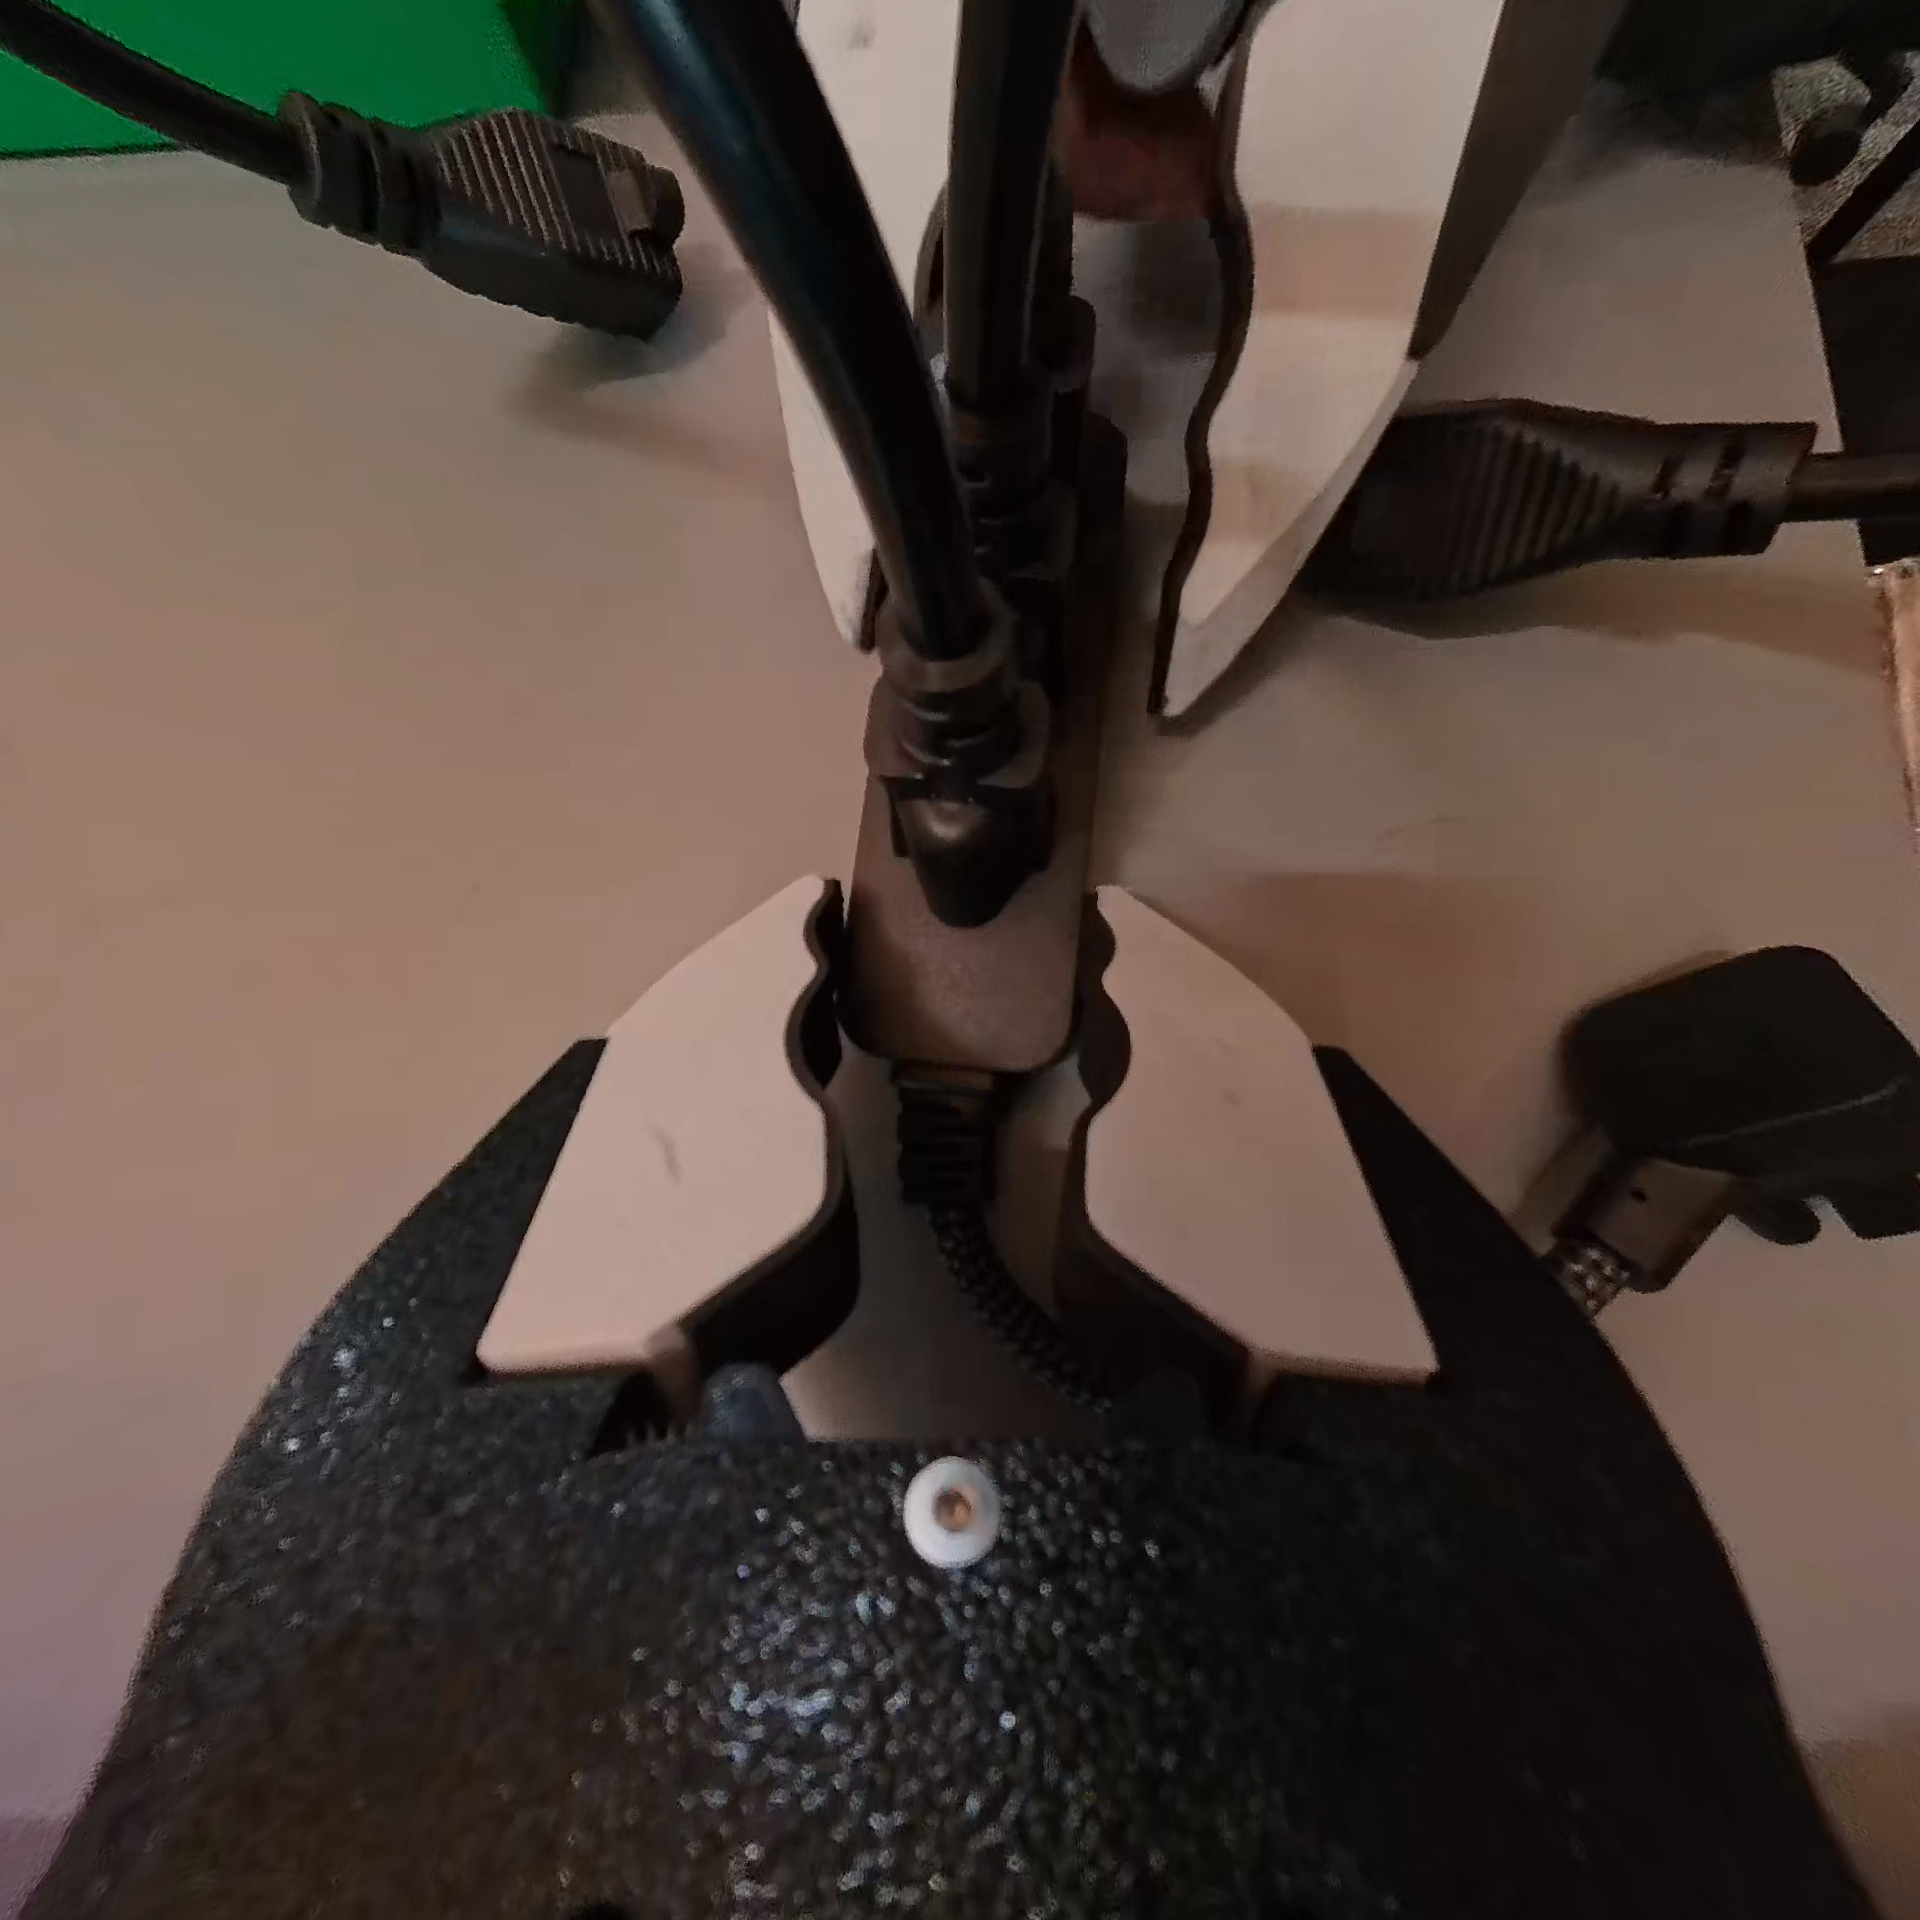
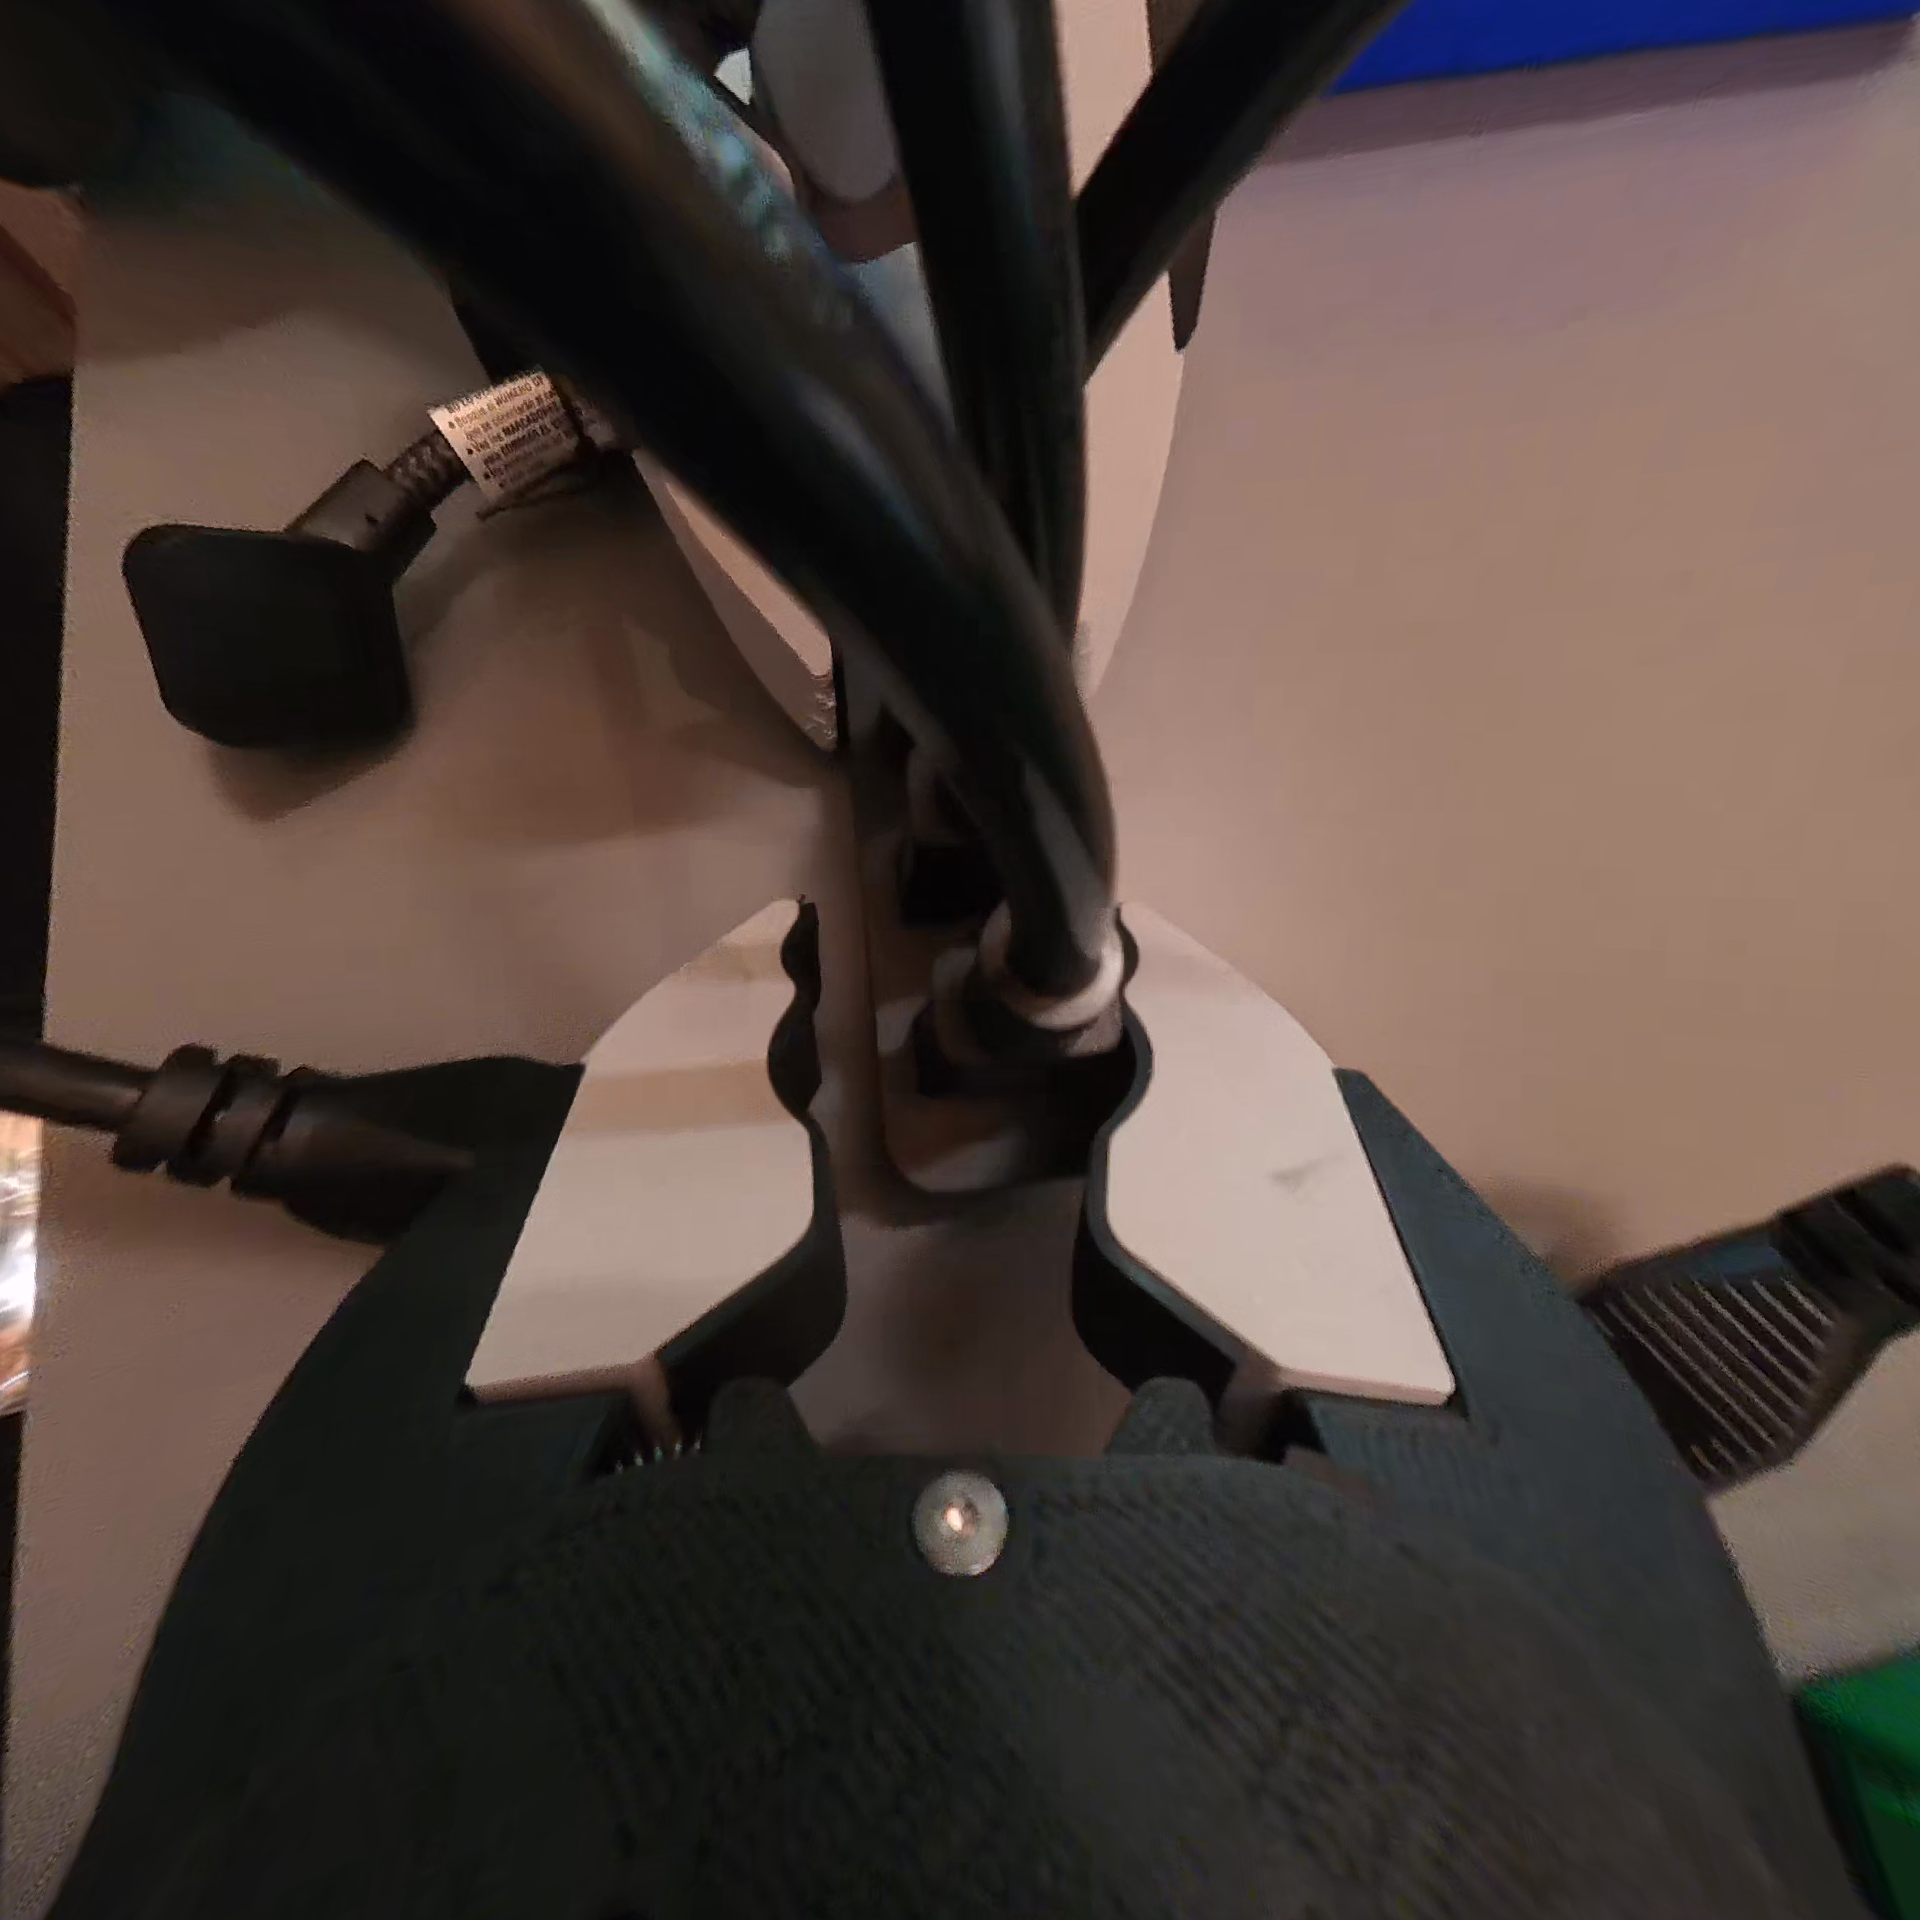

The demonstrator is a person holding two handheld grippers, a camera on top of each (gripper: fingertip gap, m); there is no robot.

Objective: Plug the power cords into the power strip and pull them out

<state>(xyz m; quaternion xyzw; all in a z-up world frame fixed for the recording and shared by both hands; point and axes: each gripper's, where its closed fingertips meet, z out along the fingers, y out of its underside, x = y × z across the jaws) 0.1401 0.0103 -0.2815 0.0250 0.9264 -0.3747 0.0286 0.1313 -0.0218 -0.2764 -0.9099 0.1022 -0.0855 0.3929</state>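
Note:
A narrow grey power strip (image 1: 966, 987) lies on the pale table and runs away from me. My left gripper (image 1: 961, 914) is shut on its near end, where its braided cord (image 1: 966, 1247) comes out. Two black plugs sit in the strip, the nearer one (image 1: 966, 831) just beyond my left fingertips, and their cords (image 1: 831, 260) rise upward. My right gripper (image 1: 1013, 655) straddles the strip's far part. In the right wrist view, the right gripper (image 2: 966, 935) sits around the strip's end (image 2: 935, 1169) and a plug's strain relief (image 2: 1049, 997). That relief touches one finger, and a gap shows at the other.
Loose black plugs lie around on the table: a ribbed one (image 1: 551, 239) at the far left, another (image 1: 1538, 509) at the right, and a flat one with a braided cord (image 1: 1745, 1122) at the near right. A green surface (image 1: 62, 104) lies beyond the table's edge. The gap from one gripper's tips to the other's is roughly 4 cm.

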